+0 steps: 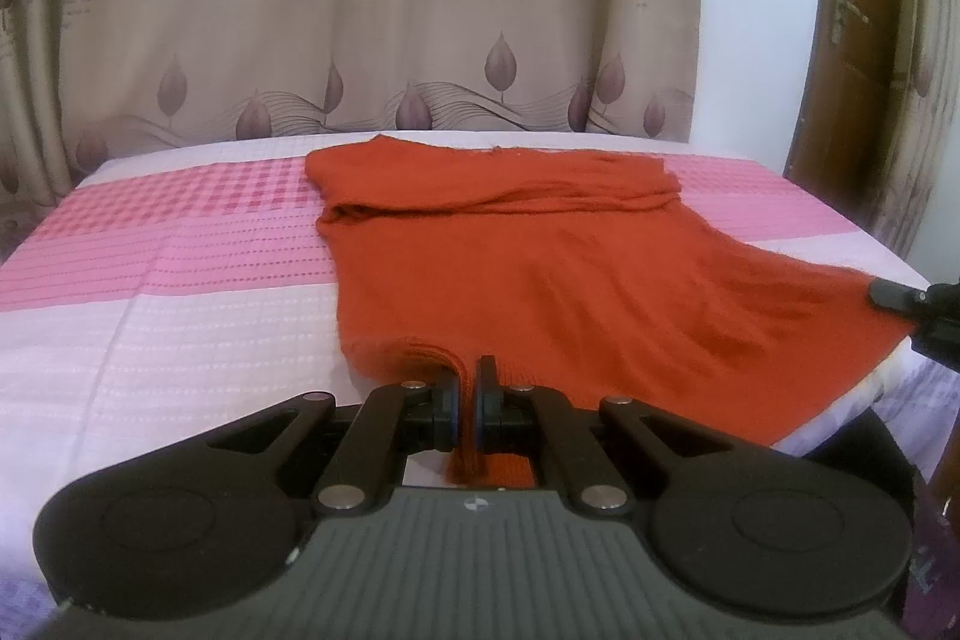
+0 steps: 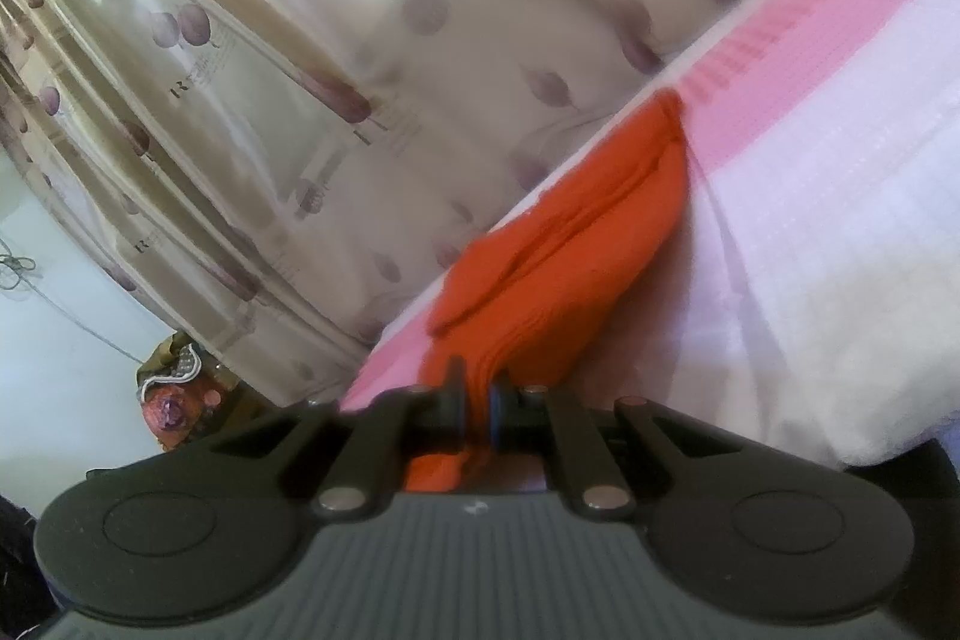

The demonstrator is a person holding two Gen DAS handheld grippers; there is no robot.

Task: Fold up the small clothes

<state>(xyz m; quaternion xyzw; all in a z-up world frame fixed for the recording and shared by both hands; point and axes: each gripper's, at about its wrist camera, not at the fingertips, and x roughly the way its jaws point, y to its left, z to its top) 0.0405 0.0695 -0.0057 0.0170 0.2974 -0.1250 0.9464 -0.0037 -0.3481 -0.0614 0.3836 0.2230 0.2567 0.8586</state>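
Orange knit garment (image 1: 540, 274) lies on the pink-checked bed (image 1: 180, 280); I have my left gripper (image 1: 469, 403) jaws pinching its ribbed near hem, my right gripper (image 2: 477, 403) jaws pinching its right edge.

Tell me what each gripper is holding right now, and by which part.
Both hold the orange garment. The left gripper pinches its ribbed near hem; the right gripper clamps bunched fabric at its near right edge.
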